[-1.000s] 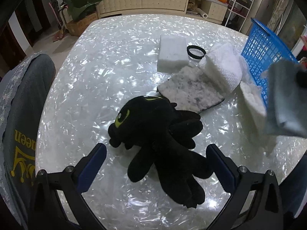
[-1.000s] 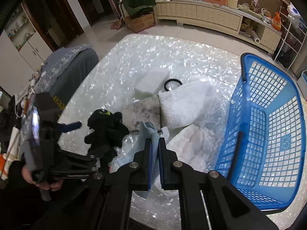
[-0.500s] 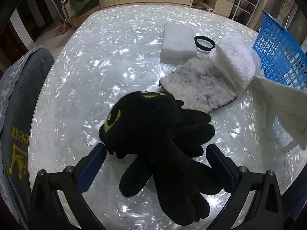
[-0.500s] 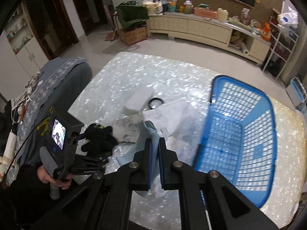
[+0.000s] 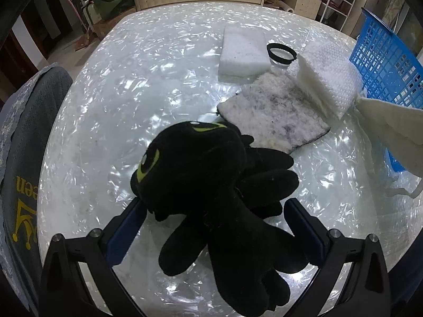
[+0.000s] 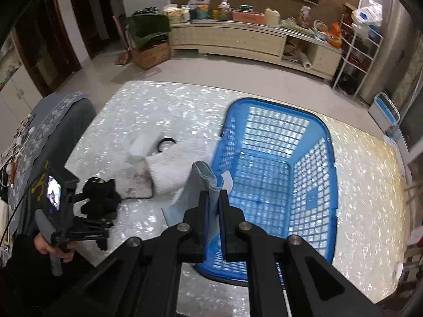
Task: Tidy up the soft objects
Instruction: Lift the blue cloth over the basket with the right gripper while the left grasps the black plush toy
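1. Your left gripper (image 5: 211, 227) is spread wide around the black plush toy (image 5: 219, 192) on the near left of the table (image 5: 132, 79), not yet clamped.
2. The sponge block (image 5: 242, 50), hair band (image 5: 280, 52), fuzzy mat (image 5: 275, 116) and folded white towel (image 5: 330, 79) wait mid-table.
3. Your right gripper (image 6: 213, 208) is clenched on a grey-blue cloth (image 6: 197, 190) at the empty blue basket (image 6: 312, 121)'s left rim.

plush toy (image 5: 211, 185) before fleece pad (image 5: 272, 116) | basket (image 5: 383, 60) right of towel (image 5: 330, 79)
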Available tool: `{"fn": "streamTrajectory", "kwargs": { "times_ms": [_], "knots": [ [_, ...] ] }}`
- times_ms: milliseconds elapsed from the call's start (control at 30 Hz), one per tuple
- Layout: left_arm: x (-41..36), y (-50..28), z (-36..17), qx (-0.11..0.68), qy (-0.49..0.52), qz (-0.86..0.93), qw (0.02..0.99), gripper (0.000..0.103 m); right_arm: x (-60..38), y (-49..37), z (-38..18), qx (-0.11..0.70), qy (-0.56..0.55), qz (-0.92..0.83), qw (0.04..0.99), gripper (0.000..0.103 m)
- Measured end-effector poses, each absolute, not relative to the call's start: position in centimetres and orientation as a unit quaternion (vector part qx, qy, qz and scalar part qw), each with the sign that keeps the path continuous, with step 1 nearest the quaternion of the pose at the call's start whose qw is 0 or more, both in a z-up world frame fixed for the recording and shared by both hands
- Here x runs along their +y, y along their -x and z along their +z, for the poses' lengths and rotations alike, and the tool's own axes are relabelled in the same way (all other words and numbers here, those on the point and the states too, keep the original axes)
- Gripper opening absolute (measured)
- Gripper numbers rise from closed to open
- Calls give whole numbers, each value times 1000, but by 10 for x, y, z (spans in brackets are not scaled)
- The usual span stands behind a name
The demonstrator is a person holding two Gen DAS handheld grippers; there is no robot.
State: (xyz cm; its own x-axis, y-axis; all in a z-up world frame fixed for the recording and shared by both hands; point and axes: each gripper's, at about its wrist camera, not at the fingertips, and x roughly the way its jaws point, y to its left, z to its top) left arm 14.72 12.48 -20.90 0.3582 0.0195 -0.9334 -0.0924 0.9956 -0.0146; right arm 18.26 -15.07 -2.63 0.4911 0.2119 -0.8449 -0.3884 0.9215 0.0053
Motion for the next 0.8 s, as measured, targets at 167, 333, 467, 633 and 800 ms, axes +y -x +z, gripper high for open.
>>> {"fn": "streamTrajectory", "kwargs": {
  "times_ms": [167,333,467,633,800],
  "knots": [
    [124,-149,-211,567,29,37,823,103,-164,-195,-34,485,82,159,856,6],
    [123,-153,-214,570,26,36,821,103,-172,-207,-48,494,81,137,855,6],
    [122,-155,-216,572,22,36,819,103,-183,-216,-60,506,76,125,850,6],
    [121,-157,-216,574,23,35,818,103,-192,-229,-78,526,70,117,840,6],
    [119,-159,-216,576,20,35,816,103,-197,-242,-95,548,67,106,827,6]
  ]
}}
